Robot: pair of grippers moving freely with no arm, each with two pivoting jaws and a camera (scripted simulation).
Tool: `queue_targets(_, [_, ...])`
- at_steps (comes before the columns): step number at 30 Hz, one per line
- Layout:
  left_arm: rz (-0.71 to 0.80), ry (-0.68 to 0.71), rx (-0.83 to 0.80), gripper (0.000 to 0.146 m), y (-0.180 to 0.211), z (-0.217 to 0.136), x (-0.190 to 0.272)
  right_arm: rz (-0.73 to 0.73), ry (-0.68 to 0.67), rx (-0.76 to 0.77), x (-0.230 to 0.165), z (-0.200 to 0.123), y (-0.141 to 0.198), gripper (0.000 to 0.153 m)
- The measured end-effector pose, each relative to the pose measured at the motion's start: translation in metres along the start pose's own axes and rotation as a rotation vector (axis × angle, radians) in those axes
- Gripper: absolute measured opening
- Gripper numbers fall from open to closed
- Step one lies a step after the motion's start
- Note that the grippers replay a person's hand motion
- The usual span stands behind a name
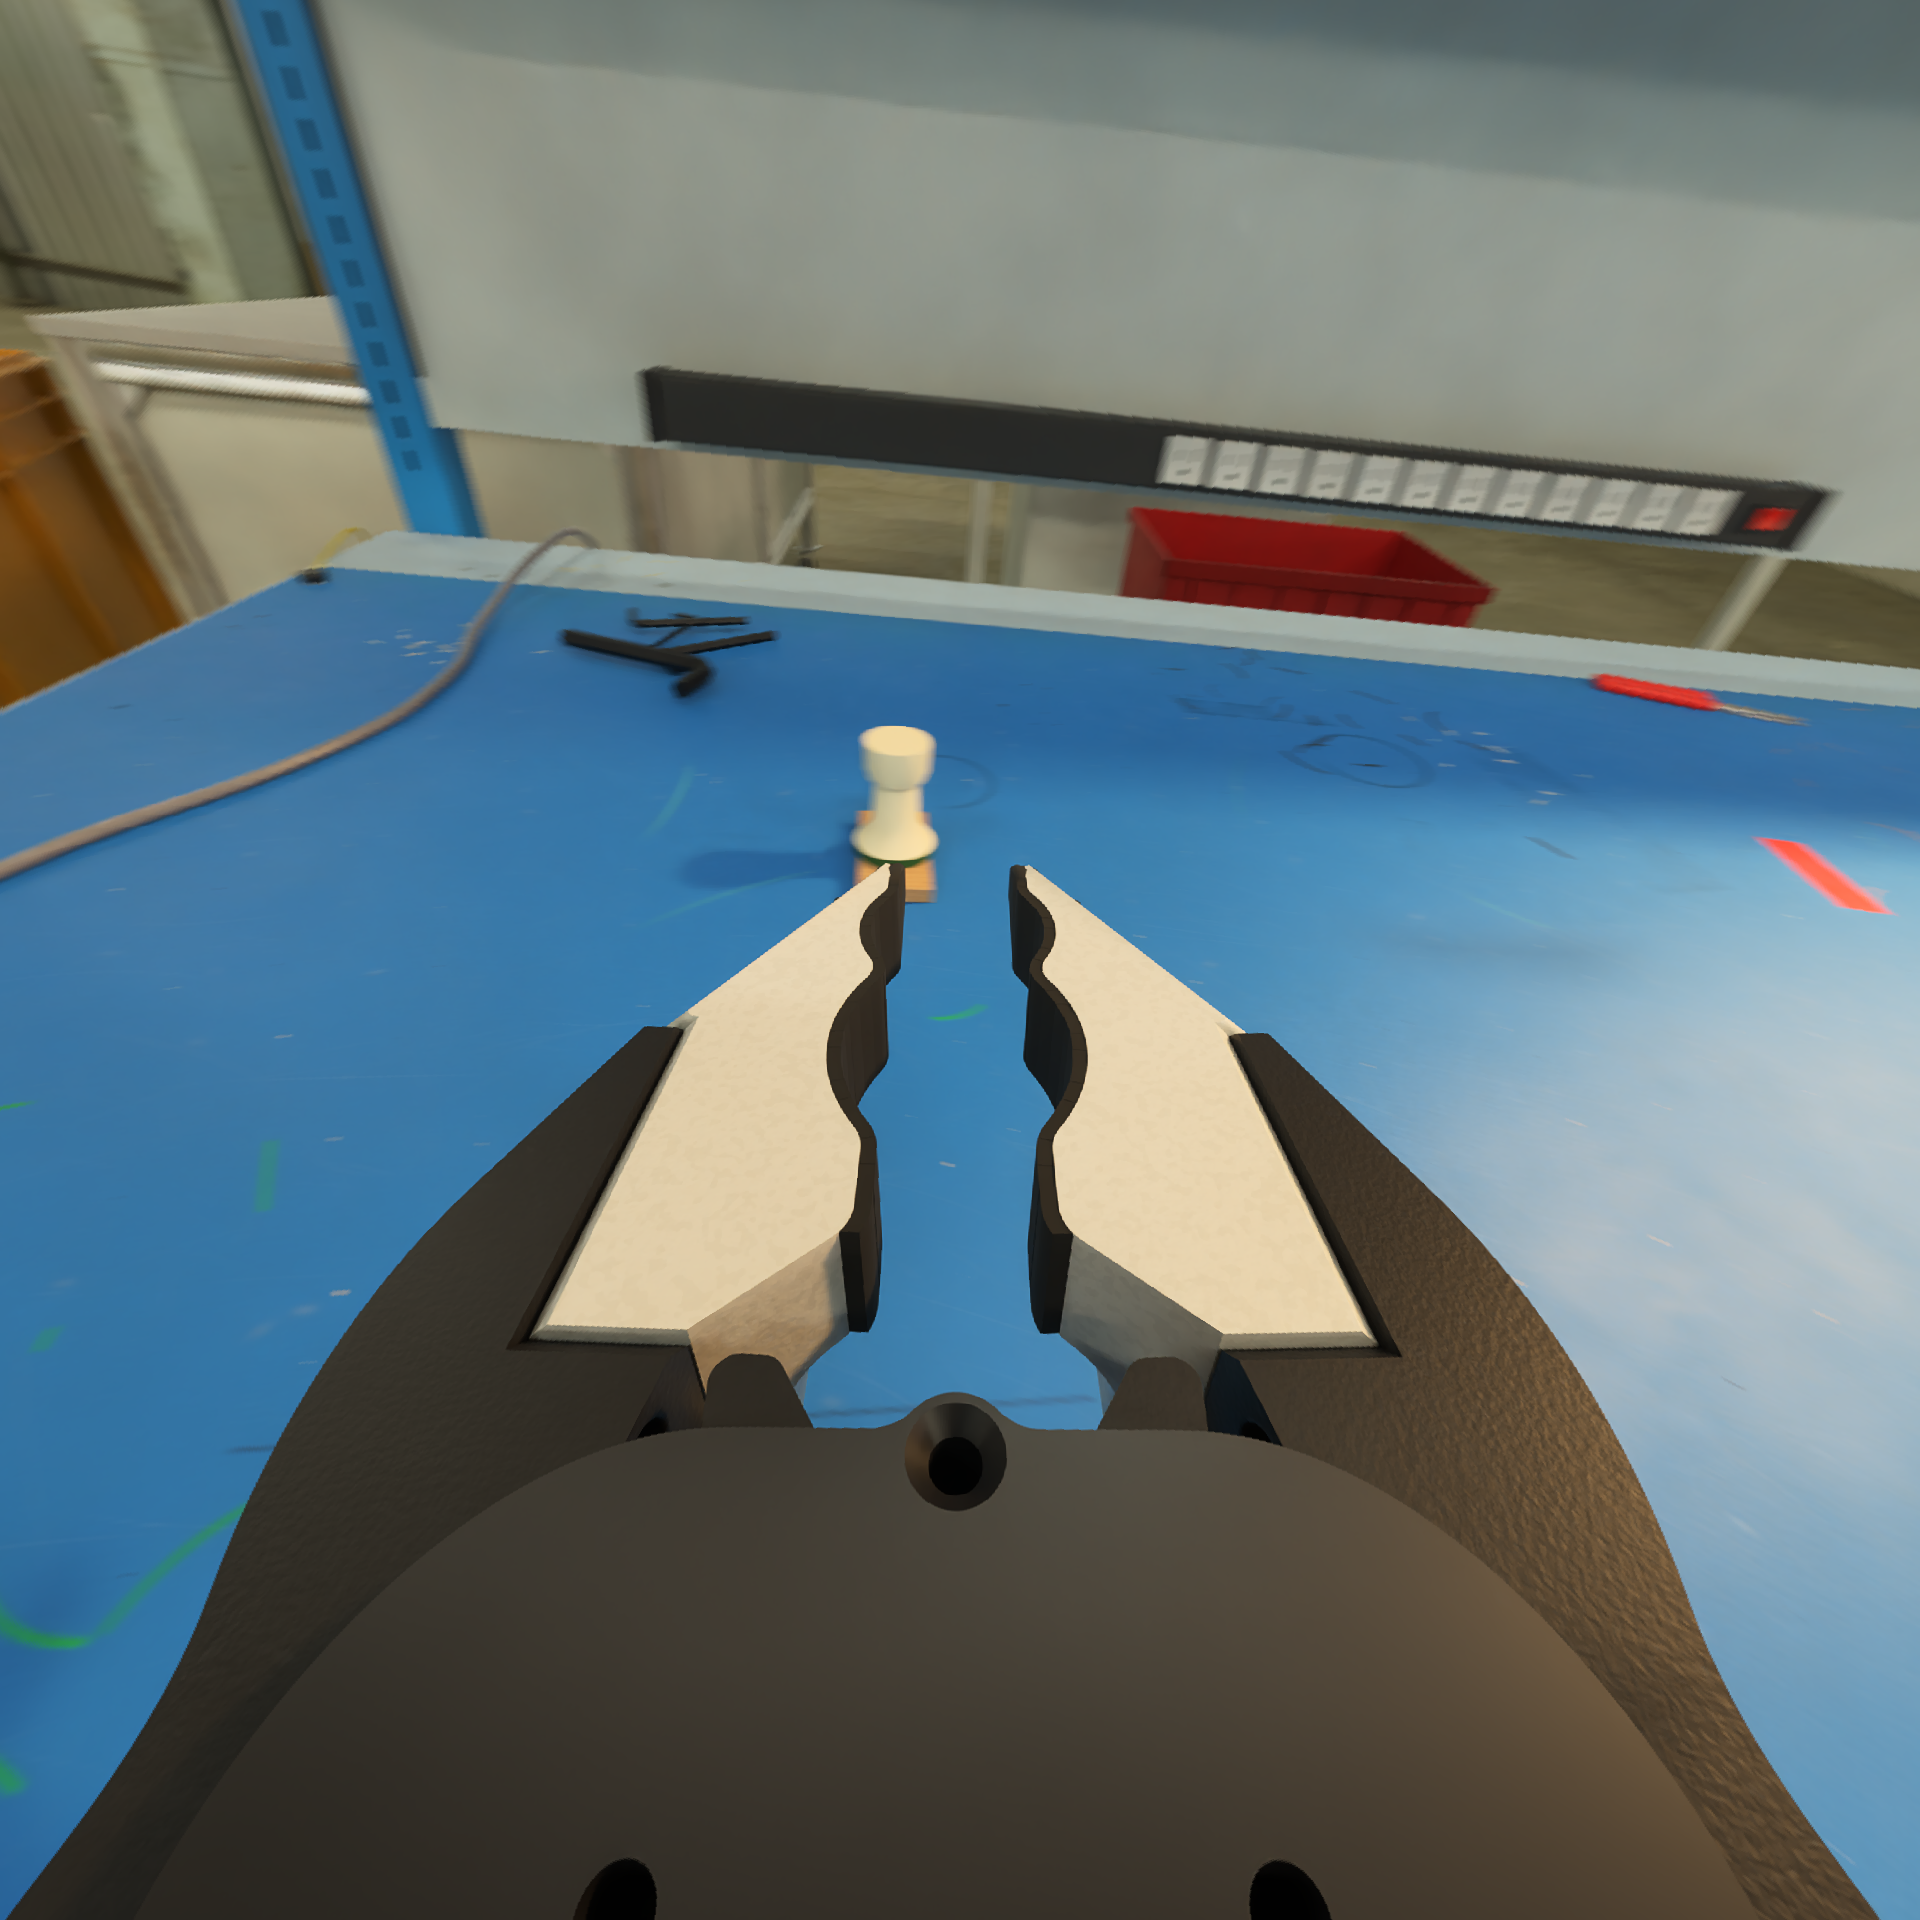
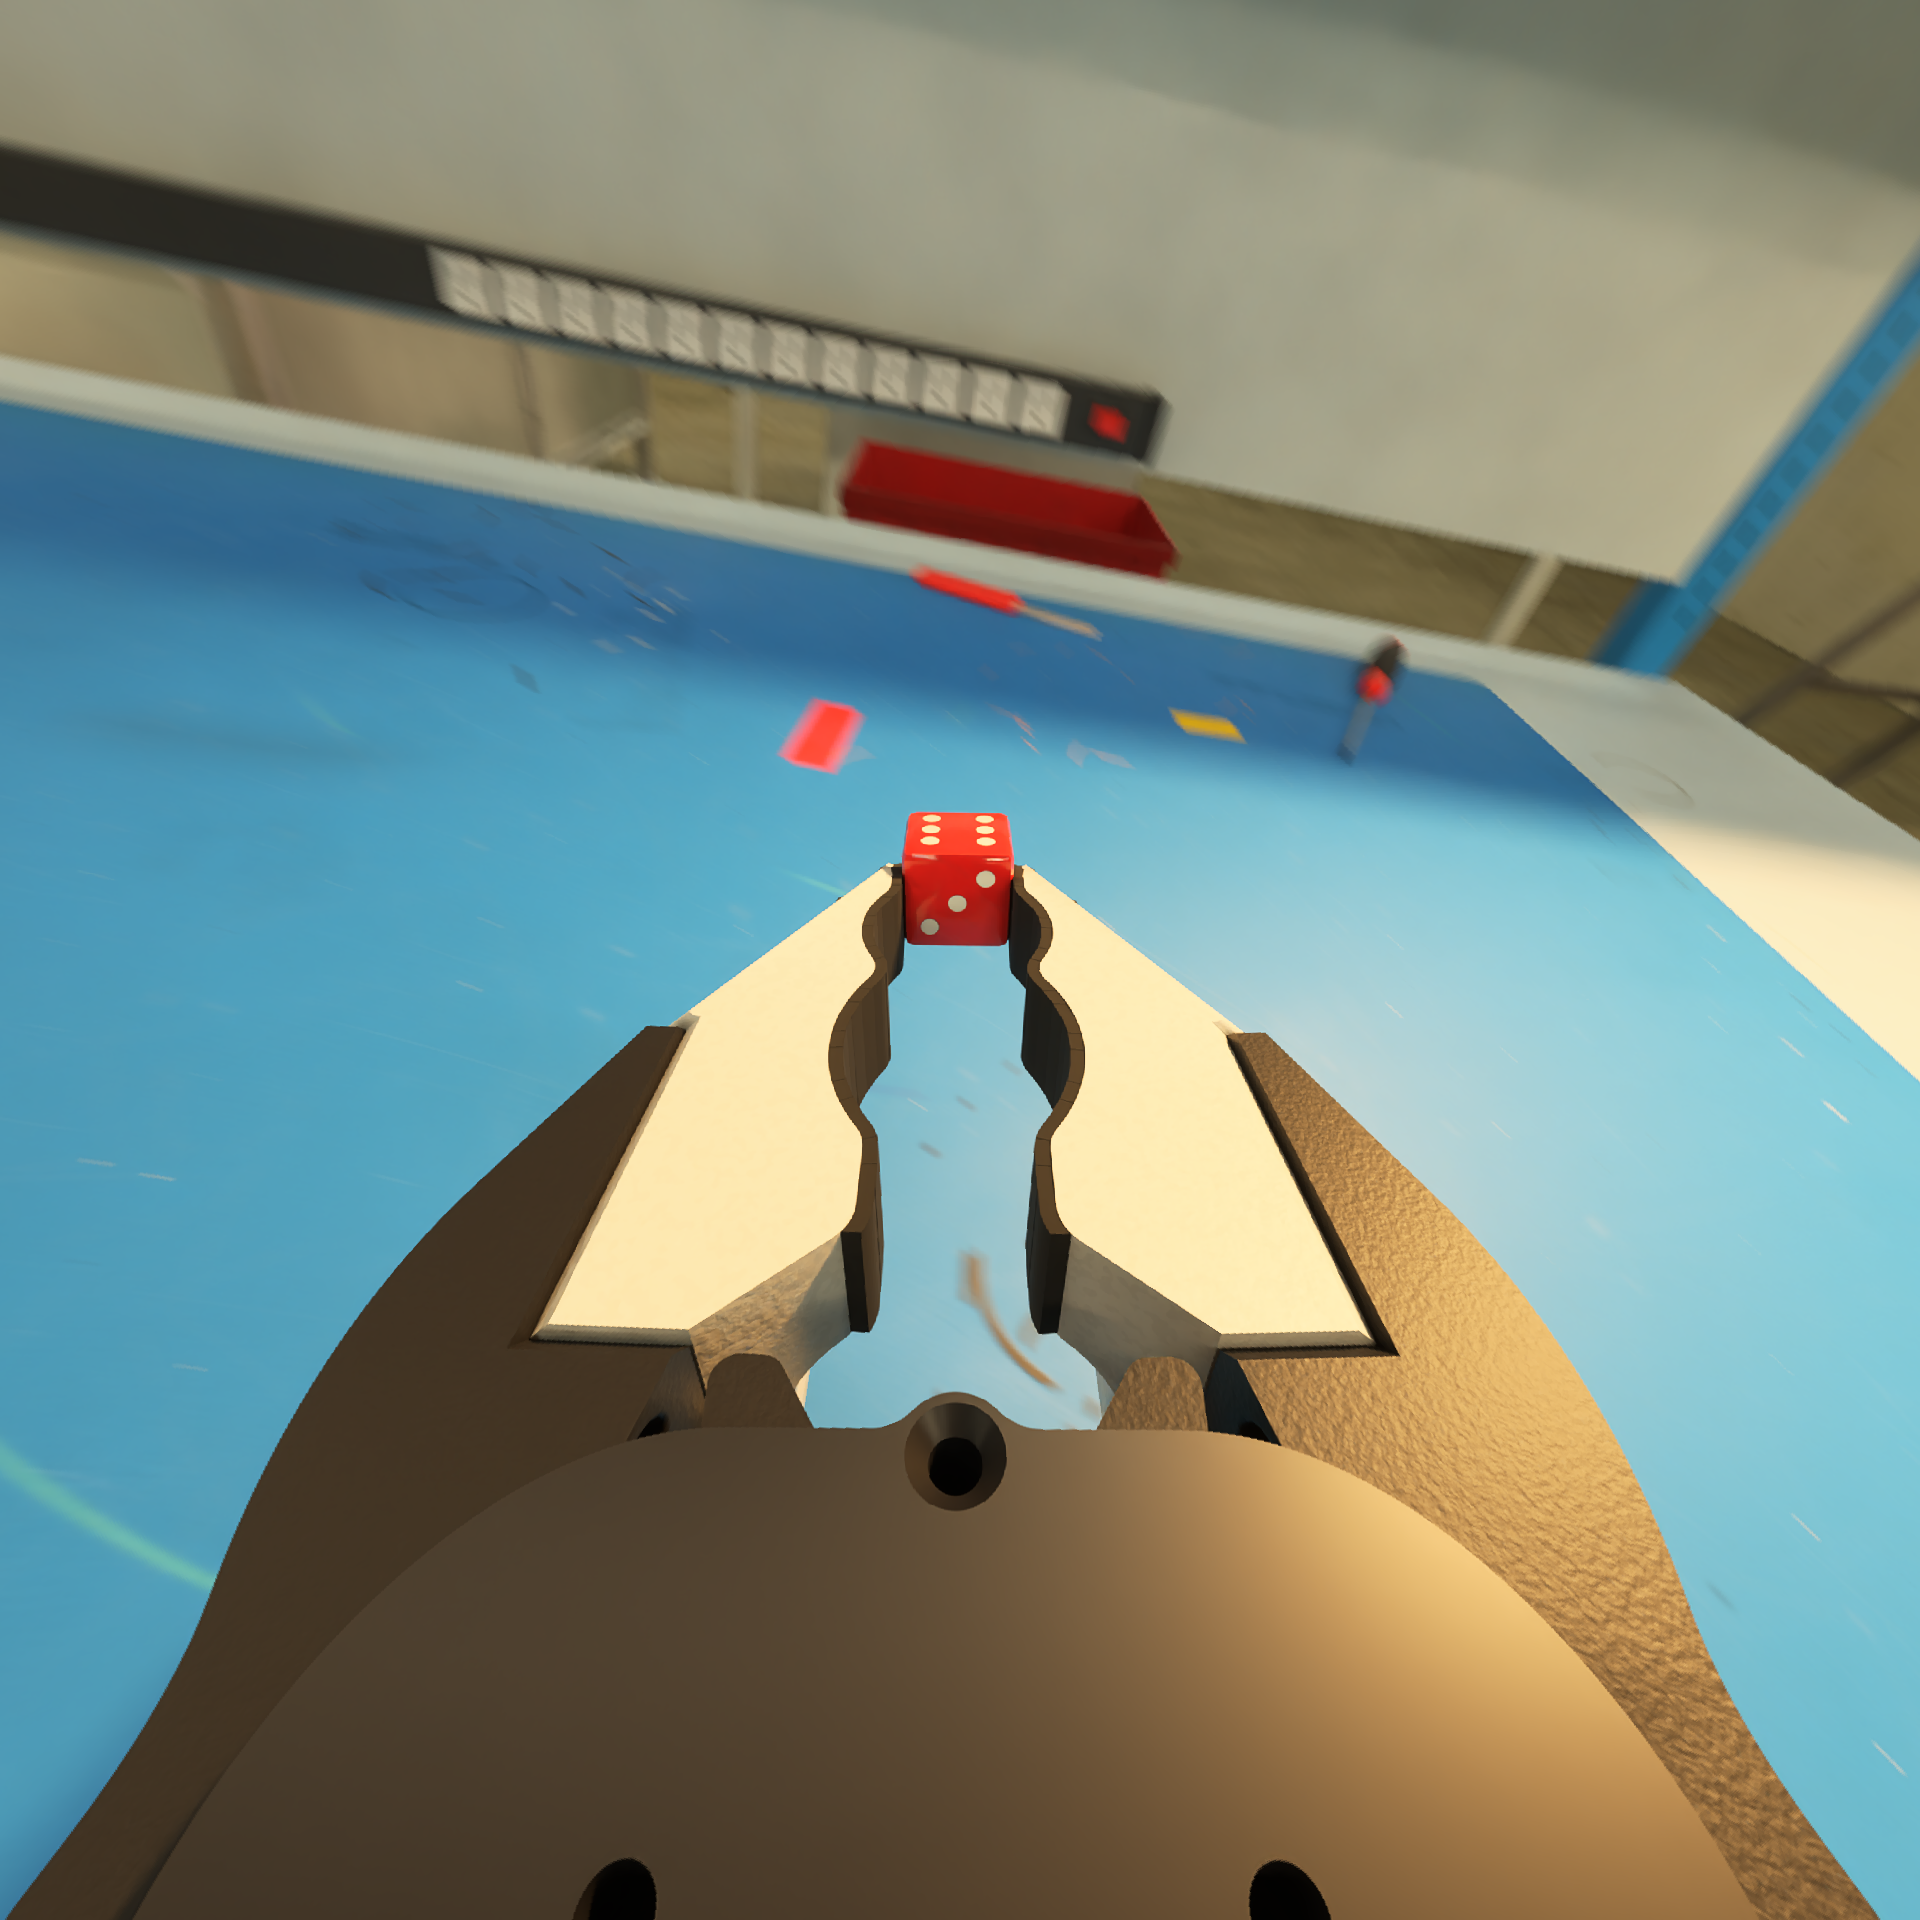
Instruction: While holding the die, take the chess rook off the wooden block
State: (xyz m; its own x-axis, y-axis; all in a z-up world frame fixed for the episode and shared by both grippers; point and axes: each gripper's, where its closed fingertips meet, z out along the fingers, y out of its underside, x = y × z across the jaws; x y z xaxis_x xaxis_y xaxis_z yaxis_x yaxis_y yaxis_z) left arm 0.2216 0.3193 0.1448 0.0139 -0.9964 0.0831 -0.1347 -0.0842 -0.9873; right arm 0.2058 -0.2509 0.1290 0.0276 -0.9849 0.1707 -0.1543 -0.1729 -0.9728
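A cream chess rook (image 1: 896, 792) stands upright on a small wooden block (image 1: 918, 881) on the blue table, in the left wrist view, just beyond my left fingertips. My left gripper (image 1: 956, 883) is open and empty; its left fingertip hides part of the block. The rook lies slightly left of the gap between the fingers. My right gripper (image 2: 956, 883) is shut on a red die (image 2: 956, 879) with white pips, held between its fingertips above the table. The rook and block do not show in the right wrist view.
The blue table (image 1: 1351, 1039) carries a grey cable (image 1: 312, 748), black hex keys (image 1: 675, 646), a red-handled screwdriver (image 2: 997, 601), red tape (image 2: 821, 734), yellow tape (image 2: 1205, 724) and a small red-and-black tool (image 2: 1374, 691). A red bin (image 1: 1299, 569) and a power strip (image 1: 1247, 457) lie beyond the far edge.
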Motion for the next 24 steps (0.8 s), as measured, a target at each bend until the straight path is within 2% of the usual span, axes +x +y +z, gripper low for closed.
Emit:
queue_targets(2, [0.004,0.078,-0.010,0.019,0.006,-0.009,0.029,0.031,0.061,-0.062,0.036,0.002,0.024,0.019])
queue_targets(4, [0.031,0.146,-0.081,0.020,0.021,-0.011,0.053,0.139,0.047,-0.115,0.058,0.011,0.038,0.019])
queue_targets(7, [0.120,0.149,-0.156,0.020,0.039,-0.006,0.067,0.322,0.014,-0.144,0.080,0.029,0.048,0.019])
queue_targets(9, [0.169,0.140,-0.160,0.020,0.043,-0.002,0.070,0.371,0.027,-0.156,0.090,0.036,0.052,0.019])
queue_targets(14, [0.162,0.134,-0.185,0.020,0.049,0.005,0.063,0.327,0.055,-0.178,0.096,0.035,0.057,0.019])
queue_targets(19, [0.106,0.132,-0.186,0.020,0.048,0.005,0.055,0.326,0.013,-0.192,0.085,0.030,0.060,0.019])
queue_targets(24, [0.112,0.124,-0.205,0.020,0.051,0.005,0.053,0.327,-0.004,-0.212,0.080,0.030,0.063,0.019])
